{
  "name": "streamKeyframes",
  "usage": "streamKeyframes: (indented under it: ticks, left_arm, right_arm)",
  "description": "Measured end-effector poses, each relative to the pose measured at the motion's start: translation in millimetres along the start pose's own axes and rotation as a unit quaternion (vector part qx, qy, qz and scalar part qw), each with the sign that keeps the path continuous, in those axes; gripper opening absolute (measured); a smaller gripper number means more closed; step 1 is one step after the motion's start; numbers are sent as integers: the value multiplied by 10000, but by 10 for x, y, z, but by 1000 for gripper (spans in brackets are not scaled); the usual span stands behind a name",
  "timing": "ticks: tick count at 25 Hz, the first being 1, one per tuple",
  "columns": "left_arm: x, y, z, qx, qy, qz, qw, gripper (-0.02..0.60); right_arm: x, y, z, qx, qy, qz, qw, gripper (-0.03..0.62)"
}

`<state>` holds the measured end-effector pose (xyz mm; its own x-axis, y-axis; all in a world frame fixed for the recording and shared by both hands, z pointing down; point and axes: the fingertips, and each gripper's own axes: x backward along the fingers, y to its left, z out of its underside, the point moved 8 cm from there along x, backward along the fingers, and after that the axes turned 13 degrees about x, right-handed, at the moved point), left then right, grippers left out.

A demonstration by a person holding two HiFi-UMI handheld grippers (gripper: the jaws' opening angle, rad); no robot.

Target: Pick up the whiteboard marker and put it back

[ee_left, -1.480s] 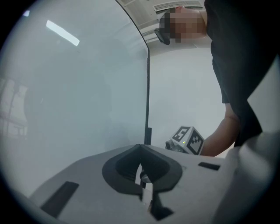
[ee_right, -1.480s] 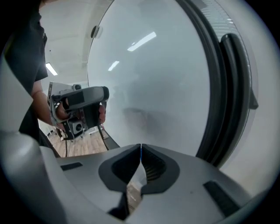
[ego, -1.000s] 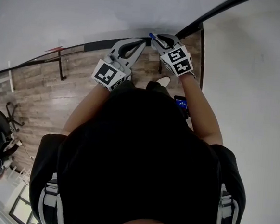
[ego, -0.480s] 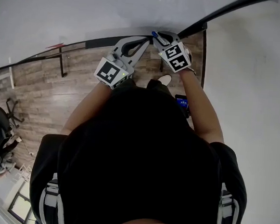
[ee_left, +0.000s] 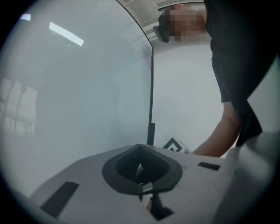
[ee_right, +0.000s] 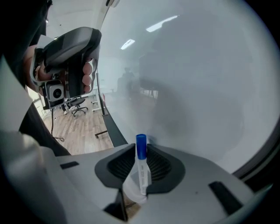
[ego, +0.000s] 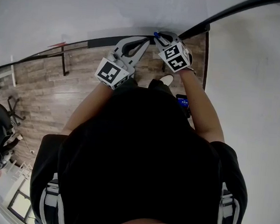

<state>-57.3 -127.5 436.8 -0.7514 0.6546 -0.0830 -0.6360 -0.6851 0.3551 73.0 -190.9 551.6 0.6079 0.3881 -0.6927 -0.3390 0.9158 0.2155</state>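
Against the whiteboard [ee_right: 197, 65], right gripper [ee_right: 140, 161] clamps the marker [ee_right: 141, 148], left gripper [ee_left: 139, 168] alongside.

The right gripper [ego: 161, 38], clamped on the white, blue-capped whiteboard marker [ego: 157, 35], now stands slightly farther right along the whiteboard's black lower edge [ego: 102, 42]; the left gripper [ego: 146, 39] has shifted marginally likewise.

Left tool [ee_left: 140, 168], jaws together, close before a glossy whiteboard [ee_left: 78, 87], a forearm [ee_left: 223, 136] at right.
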Motion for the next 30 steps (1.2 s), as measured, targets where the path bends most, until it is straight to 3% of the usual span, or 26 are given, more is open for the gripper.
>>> streamKeyframes:
  ticks: [14, 26, 30]
  left_arm:
    - [43, 45, 7, 42, 81, -53, 9999, 5]
    - [59, 131, 0, -22, 183, -75, 9998, 5]
    - [40, 148, -15, -75, 166, -34, 9998, 4]
  right_arm:
    - [-2, 46, -35, 285, -36, 247, 9993, 61]
    - [246, -4, -203, 122, -755, 592, 9953, 60]
    - [394, -29, -275, -156, -986, 656, 9928, 58]
